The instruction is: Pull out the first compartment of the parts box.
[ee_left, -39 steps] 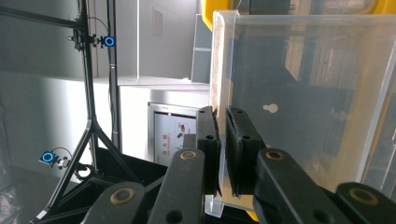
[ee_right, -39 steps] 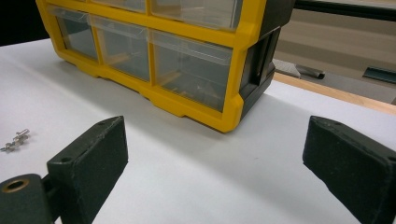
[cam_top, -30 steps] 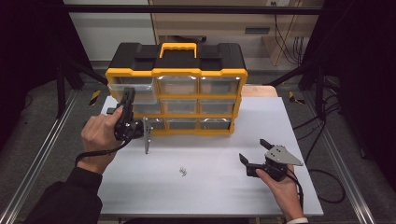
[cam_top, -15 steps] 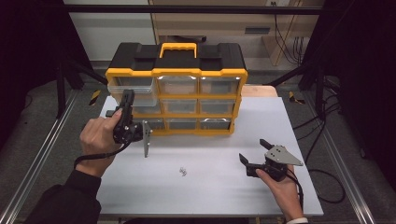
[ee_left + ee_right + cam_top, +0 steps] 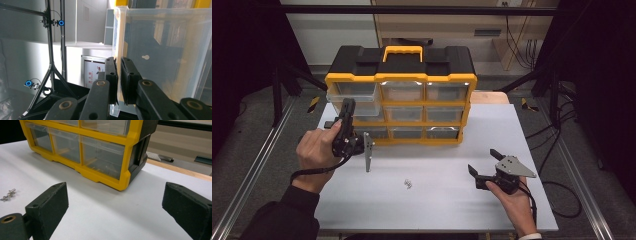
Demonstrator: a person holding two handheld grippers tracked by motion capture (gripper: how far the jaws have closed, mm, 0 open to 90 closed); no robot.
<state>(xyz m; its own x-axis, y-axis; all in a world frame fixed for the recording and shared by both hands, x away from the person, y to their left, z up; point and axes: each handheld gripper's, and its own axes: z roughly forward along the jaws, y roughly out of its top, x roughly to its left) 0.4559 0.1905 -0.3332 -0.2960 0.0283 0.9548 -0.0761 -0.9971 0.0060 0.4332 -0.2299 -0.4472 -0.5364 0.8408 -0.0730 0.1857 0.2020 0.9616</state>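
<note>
A yellow and black organizer (image 5: 400,77) with clear drawers stands at the back of the white table (image 5: 437,200). Its top-left drawer (image 5: 354,102) sticks out a little from the frame. My left gripper (image 5: 347,106) is turned on its side and shut on that drawer's clear front lip; in the left gripper view the two black jaws (image 5: 118,61) pinch the thin plastic edge of the drawer (image 5: 162,50). My right gripper (image 5: 483,161) rests on the table at the right, open and with nothing in it, facing the organizer's lower right corner (image 5: 120,170).
A few small metal screws (image 5: 408,184) lie loose on the table between the two hands, and they appear at the left edge of the right gripper view (image 5: 8,194). A wooden board (image 5: 489,97) lies behind the organizer's right end. Metal rails run along both table sides.
</note>
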